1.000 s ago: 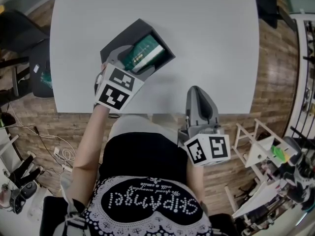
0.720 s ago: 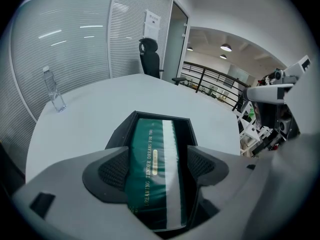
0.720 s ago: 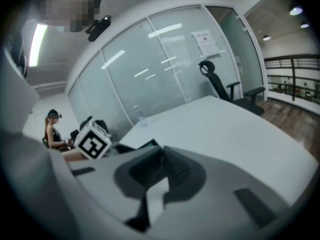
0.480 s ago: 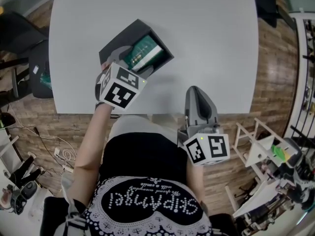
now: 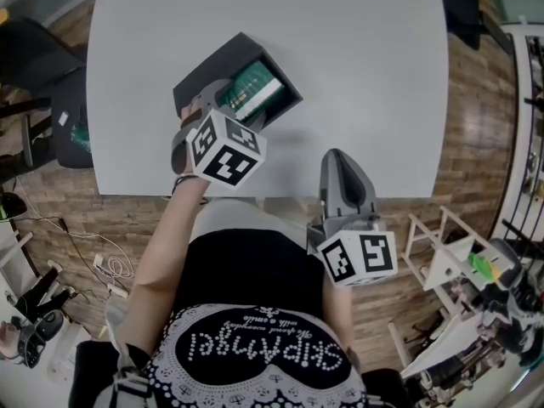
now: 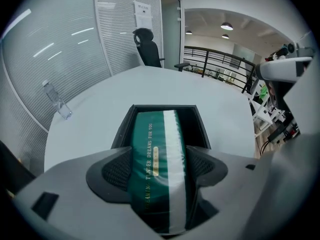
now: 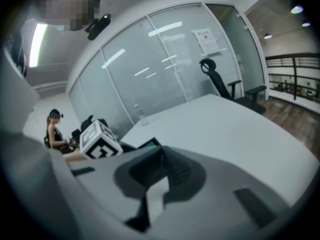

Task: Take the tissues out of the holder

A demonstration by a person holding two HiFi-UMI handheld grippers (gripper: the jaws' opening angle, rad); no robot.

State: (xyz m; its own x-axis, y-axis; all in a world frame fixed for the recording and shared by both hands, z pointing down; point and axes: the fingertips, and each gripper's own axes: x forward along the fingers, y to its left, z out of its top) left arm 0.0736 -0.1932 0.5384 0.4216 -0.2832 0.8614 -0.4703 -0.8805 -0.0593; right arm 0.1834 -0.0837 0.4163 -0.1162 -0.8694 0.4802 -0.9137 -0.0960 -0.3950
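Observation:
A dark box-shaped holder lies on the white table with its open end toward me. A green tissue pack with a white stripe sticks out of it. My left gripper is shut on the near end of that pack; in the left gripper view the pack runs between the two pads and back into the holder. My right gripper rests at the table's near edge, shut, with nothing between its jaws.
A clear water bottle stands at the table's far left, and an office chair is behind the far edge. Beside the table are a black chair on the left and a white rack on the right.
My left gripper has rolled and shifted a little to the right while staying shut on the pack. The holder and the right gripper have not moved.

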